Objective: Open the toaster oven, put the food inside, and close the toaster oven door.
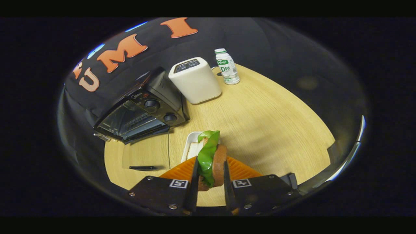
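Over table point(266, 123), tongs point(210, 177) clamp sandwich point(213, 159).

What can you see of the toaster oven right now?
The toaster oven is a black box with two round knobs beside its glass door, which is dropped open and lies flat on the wooden table. It stands against the booth wall, a white appliance close beside it, beyond the claw, which is shut on the sandwich.
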A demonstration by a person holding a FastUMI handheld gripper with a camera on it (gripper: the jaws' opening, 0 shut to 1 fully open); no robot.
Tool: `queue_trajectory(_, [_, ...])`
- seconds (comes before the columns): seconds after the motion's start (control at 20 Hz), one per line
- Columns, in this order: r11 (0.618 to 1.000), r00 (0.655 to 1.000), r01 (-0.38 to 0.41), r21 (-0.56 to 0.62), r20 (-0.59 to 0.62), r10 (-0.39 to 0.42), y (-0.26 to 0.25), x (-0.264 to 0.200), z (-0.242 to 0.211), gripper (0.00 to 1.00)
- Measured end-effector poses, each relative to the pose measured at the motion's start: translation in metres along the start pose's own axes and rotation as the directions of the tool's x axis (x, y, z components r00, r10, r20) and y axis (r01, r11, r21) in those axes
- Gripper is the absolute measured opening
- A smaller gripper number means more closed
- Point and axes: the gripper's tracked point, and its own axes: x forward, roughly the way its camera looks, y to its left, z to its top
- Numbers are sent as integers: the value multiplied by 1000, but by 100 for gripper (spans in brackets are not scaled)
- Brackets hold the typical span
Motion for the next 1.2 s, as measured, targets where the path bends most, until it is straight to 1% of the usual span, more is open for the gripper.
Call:
queue_trajectory(0.05, [1000, 1000, -15, 18, -2, 15, 2, -3, 1, 32])
queue_trajectory(0.15, [999, 1000, -28, 41, 1, 28, 5, -9, 3, 30])
queue_trajectory(0.3, [997, 998, -54, 58, 44, 52, 13, -20, 17, 29])
queue_trajectory(0.5, [981, 986, -143, 129, 106, 129, 36, -38, 43, 29])
queue_trajectory(0.65, [955, 966, -237, 178, 146, 213, 60, -51, 61, 29])
queue_trajectory(0.75, [930, 944, -315, 189, 162, 287, 85, -52, 66, 29])
queue_trajectory(0.85, [906, 922, -377, 192, 168, 348, 109, -50, 66, 29])
queue_trajectory(1.0, [870, 895, -445, 211, 141, 424, 151, -29, 60, 29])
queue_trajectory(1.2, [831, 861, -508, 228, 116, 495, 197, -2, 53, 29])
